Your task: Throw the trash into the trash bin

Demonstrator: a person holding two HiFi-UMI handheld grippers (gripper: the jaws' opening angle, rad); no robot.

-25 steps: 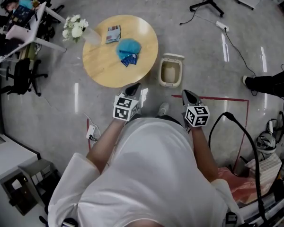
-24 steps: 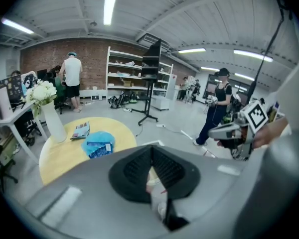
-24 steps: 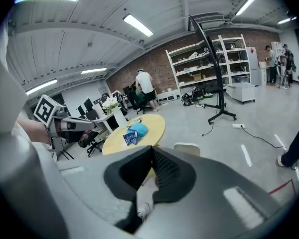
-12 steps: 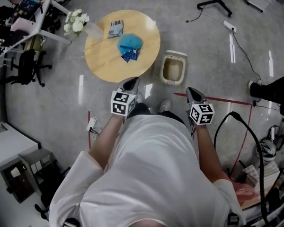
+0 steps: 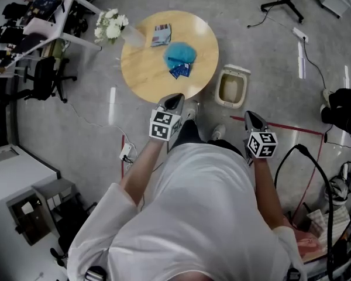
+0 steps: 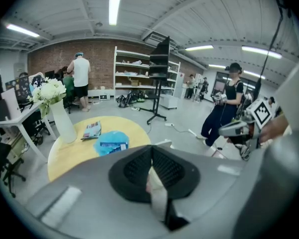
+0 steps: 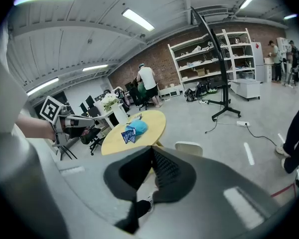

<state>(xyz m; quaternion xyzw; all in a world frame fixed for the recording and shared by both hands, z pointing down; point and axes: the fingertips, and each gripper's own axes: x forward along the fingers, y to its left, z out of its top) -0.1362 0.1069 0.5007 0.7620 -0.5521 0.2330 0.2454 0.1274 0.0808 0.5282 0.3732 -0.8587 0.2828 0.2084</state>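
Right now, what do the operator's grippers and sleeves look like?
The left gripper and right gripper match: pale grey bodies tapering to pointed jaws, with black ribbed pads set in a dark recess. The left cube and right cube are white with black square markers. The person wears a white shirt with short, loose sleeves.

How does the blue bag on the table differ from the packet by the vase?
The blue bag is a puffy, crumpled mound; the packet lies flat. The bag is plain bright blue; the packet is pale with coloured patches. The bag sits near the middle of the table, the packet nearer the vase. Both rest on the tabletop.
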